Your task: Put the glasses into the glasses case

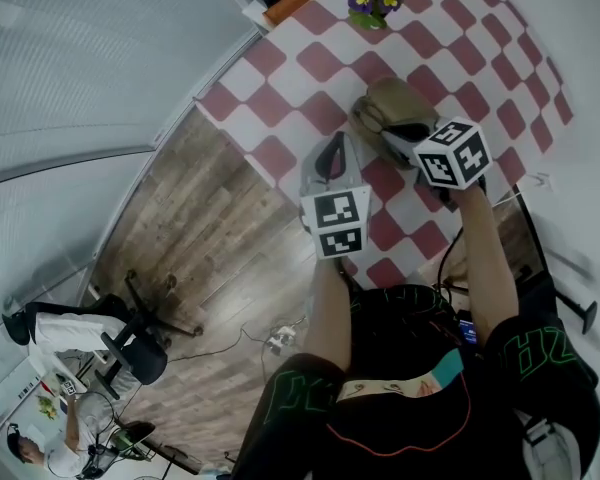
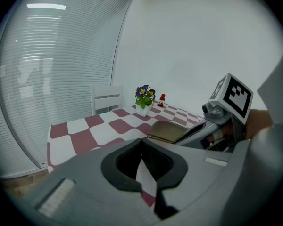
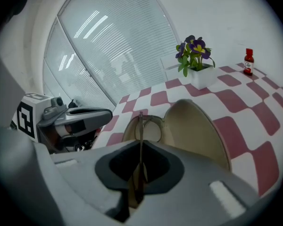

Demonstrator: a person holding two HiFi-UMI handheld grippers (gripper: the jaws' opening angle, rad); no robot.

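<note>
An olive glasses case (image 1: pixel 392 103) lies open on the red-and-white checked table (image 1: pixel 320 63). In the right gripper view its lid (image 3: pixel 198 131) stands up to the right, and its tray lies under the glasses (image 3: pixel 149 128). My right gripper (image 3: pixel 140 145) is shut on a thin arm of the glasses and holds them over the open tray. My left gripper (image 2: pixel 142 142) is shut with nothing in it. It hovers just left of the case (image 2: pixel 167 132), near the table's edge. In the head view the left gripper (image 1: pixel 335 148) and right gripper (image 1: pixel 405 133) flank the case.
A white pot of purple flowers (image 3: pixel 195 62) and a small red bottle (image 3: pixel 248 61) stand at the far side of the table. A white chair (image 2: pixel 106 102) stands behind it. Wooden floor (image 1: pixel 210 228) lies left of the table edge, and a person sits at a desk (image 1: pixel 80 338).
</note>
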